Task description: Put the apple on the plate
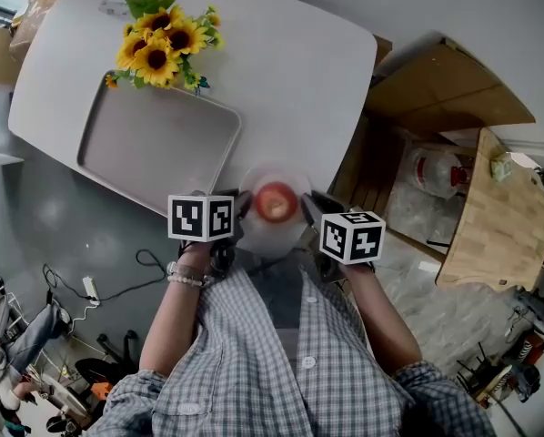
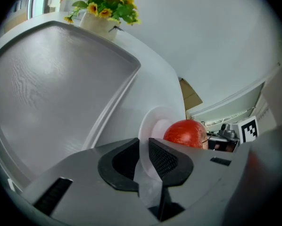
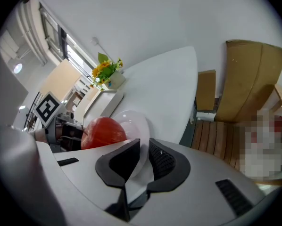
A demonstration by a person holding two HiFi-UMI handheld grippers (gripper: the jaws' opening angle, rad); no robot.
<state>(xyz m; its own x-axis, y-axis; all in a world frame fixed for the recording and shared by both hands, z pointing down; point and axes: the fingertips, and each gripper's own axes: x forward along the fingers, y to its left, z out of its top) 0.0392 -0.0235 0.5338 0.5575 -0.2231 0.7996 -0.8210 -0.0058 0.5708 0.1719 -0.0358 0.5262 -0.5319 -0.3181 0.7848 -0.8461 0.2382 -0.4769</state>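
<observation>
A red apple (image 1: pixel 276 201) rests on a small white plate (image 1: pixel 270 233) held above the near edge of the white table (image 1: pixel 290 71). My left gripper (image 1: pixel 240 213) is shut on the plate's left rim, and my right gripper (image 1: pixel 308 215) is shut on its right rim. In the left gripper view the plate rim (image 2: pixel 147 126) runs between the black pads (image 2: pixel 165 160), with the apple (image 2: pixel 186 133) just beyond. The right gripper view shows the plate (image 3: pixel 134 121) pinched the same way and the apple (image 3: pixel 103 132) at its left.
A large grey tray (image 1: pixel 158 142) lies on the table to the left, with a pot of sunflowers (image 1: pixel 163 44) behind it. Cardboard boxes (image 1: pixel 445 85) and a wooden board (image 1: pixel 499 212) stand on the floor at the right. Cables (image 1: pixel 117 285) lie below the table.
</observation>
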